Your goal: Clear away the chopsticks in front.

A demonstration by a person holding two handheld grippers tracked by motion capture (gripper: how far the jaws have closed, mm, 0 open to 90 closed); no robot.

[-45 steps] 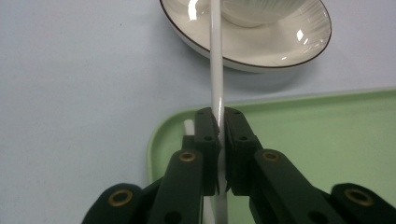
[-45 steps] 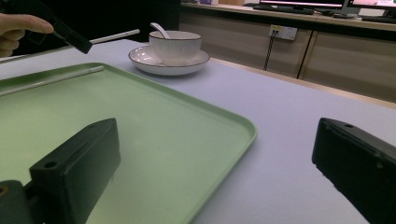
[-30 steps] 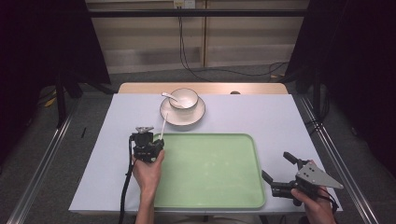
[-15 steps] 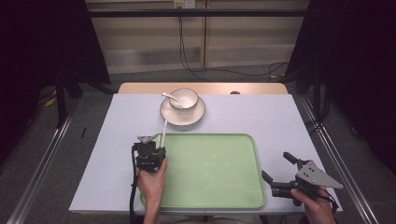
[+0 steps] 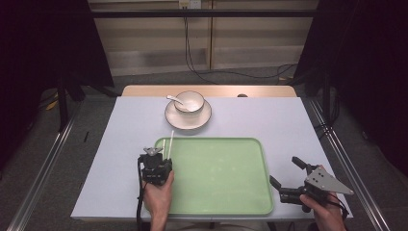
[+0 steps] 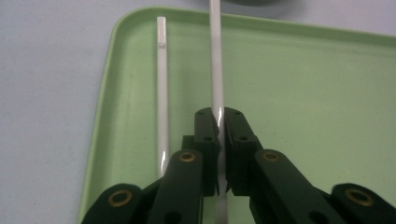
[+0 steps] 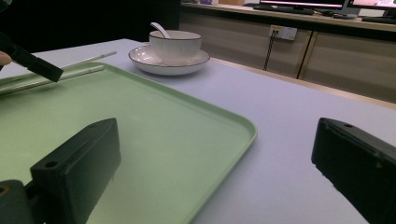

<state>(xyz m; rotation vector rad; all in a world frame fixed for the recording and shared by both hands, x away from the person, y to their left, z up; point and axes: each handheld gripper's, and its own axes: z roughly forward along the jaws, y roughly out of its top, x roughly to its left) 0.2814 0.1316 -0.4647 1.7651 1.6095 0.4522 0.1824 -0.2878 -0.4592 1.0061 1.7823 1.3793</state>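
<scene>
At the tray's left edge, one white chopstick [image 6: 215, 60] sits clamped between the left hand-held gripper's [image 6: 218, 121] closed jaws; a second chopstick [image 6: 161, 88] lies just beside on the green tray [image 5: 226, 192]. Right hand-held gripper [image 5: 284, 180] wide open, empty. Bowl [image 5: 189, 101] on saucer behind, pale surface [image 5: 269, 120].

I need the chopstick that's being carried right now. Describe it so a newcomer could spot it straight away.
Start at the green tray and go to its far left corner, where two white chopsticks lie side by side. The held chopstick is the right one, clamped in the left gripper, its tip reaching past the tray's rim; the loose chopstick lies beside it, ungripped.
</scene>
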